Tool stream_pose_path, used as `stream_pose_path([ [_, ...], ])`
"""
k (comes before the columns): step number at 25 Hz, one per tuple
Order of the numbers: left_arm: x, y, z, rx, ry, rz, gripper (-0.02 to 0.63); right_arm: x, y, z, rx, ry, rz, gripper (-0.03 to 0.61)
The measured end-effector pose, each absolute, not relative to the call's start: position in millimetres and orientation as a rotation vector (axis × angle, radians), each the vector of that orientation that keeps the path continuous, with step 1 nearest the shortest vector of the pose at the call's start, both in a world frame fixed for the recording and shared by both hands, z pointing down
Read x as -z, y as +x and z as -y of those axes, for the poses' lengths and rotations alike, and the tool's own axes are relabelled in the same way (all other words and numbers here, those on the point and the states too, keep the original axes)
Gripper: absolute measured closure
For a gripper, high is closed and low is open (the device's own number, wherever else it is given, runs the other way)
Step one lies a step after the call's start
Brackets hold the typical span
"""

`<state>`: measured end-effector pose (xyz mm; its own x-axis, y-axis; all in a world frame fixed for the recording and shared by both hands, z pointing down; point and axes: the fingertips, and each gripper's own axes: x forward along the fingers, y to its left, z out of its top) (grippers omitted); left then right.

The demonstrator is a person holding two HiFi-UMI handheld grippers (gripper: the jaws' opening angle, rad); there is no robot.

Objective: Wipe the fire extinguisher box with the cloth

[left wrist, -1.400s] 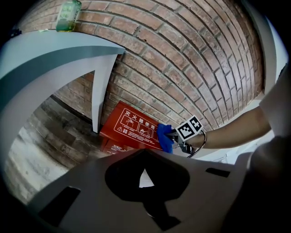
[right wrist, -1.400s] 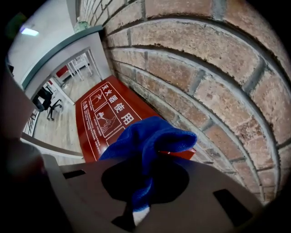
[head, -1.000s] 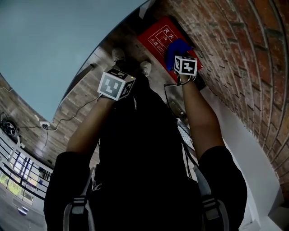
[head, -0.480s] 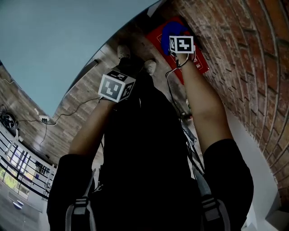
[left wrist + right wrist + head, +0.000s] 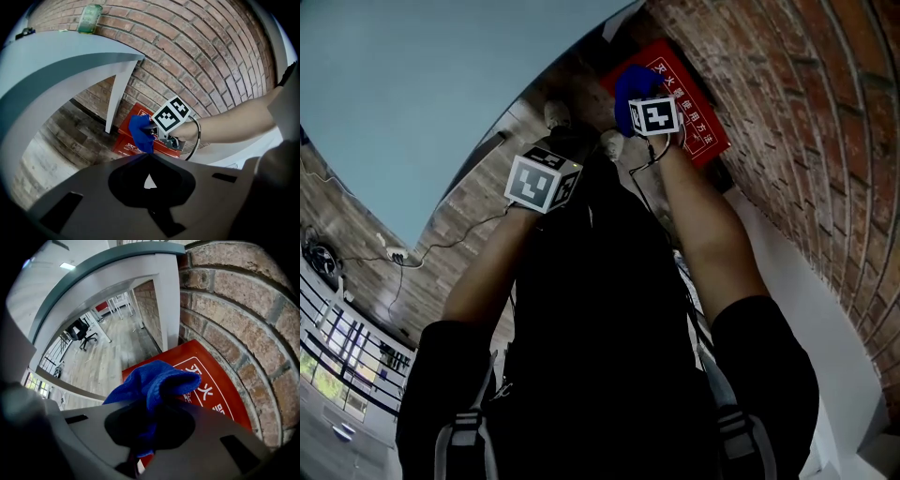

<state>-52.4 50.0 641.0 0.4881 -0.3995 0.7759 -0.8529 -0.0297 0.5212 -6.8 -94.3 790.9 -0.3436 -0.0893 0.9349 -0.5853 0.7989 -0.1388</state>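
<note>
Blue cloth (image 5: 630,86), head view: bunched at the tip of the right gripper (image 5: 645,105), over the red fire extinguisher box (image 5: 698,117); the box's long axis runs along the brick wall (image 5: 787,112) on that gripper's right; left gripper (image 5: 546,173) well apart, near the body

Left gripper view: jaws pressed together on nothing; box far ahead of them

Right gripper view: jaws pinching the cloth, its fold at the box lid directly ahead; white lettering lies to the right; the wall alongside likely limits any sweep
</note>
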Motion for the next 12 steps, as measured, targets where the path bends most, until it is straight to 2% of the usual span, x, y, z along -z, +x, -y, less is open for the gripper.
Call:
stream_pose_path([
  [12, -640, -25, -29, -0.577, 1.691, 1.023, 0.618, -790, 55, 78, -0.684, 0.613, 1.914, 0.537],
])
